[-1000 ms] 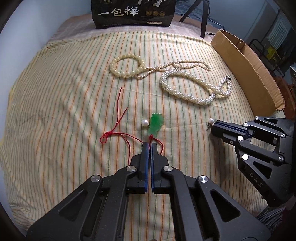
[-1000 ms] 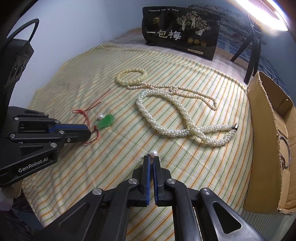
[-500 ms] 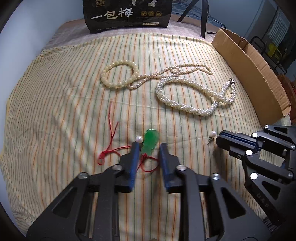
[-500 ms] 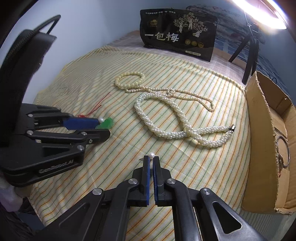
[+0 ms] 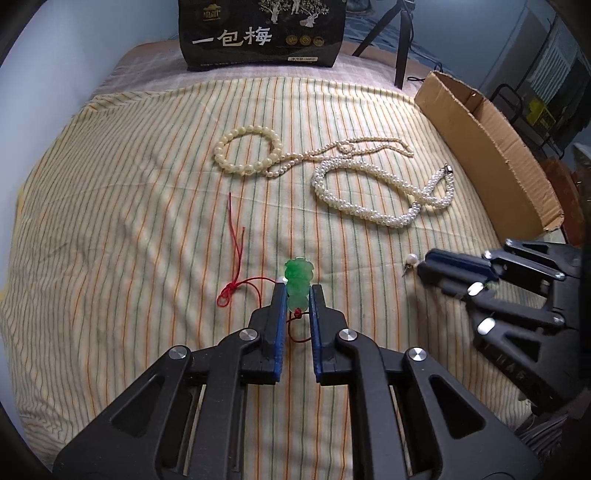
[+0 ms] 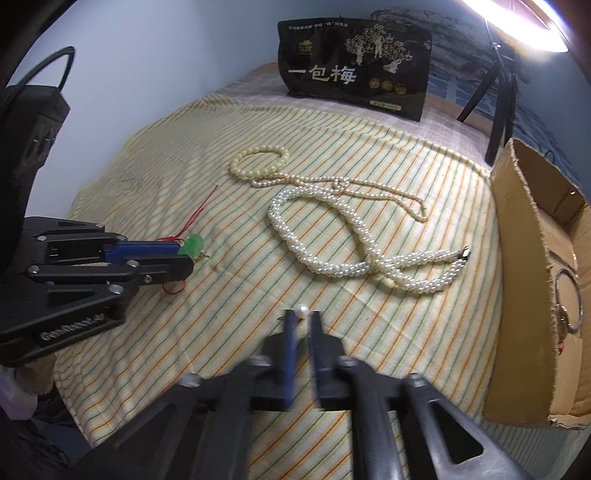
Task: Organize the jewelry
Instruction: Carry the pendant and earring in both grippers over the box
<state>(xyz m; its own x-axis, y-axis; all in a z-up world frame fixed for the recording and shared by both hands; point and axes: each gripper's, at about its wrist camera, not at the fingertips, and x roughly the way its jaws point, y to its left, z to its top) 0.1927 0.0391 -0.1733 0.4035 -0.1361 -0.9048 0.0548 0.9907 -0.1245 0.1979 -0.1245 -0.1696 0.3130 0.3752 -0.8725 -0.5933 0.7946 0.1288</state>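
Observation:
A green jade pendant (image 5: 298, 275) on a red cord (image 5: 236, 251) lies on the striped cloth (image 5: 129, 221). My left gripper (image 5: 298, 291) is closing, its blue pads pressing both sides of the pendant; the right wrist view shows this gripper (image 6: 186, 254) and the pendant (image 6: 194, 244) side-on. A small loose pearl (image 5: 282, 279) sits at its left fingertip. My right gripper (image 6: 303, 317) is opening. A pearl earring (image 6: 303, 311) lies between its tips, with a gap on each side. The left wrist view shows that earring (image 5: 412, 258) just off the right gripper (image 5: 423, 264).
Farther back lie a cream bead bracelet (image 5: 247, 149), a thin pearl strand (image 5: 369, 144) and a thick twisted pearl necklace (image 5: 384, 206). An open cardboard box (image 5: 491, 155) on the right holds a metal ring (image 6: 569, 299). A black bag (image 5: 262, 33) and tripod legs stand behind.
My left gripper opened, moved forward around the green pendant and closed onto it. My right gripper's jaws went from shut to parted around the pearl earring.

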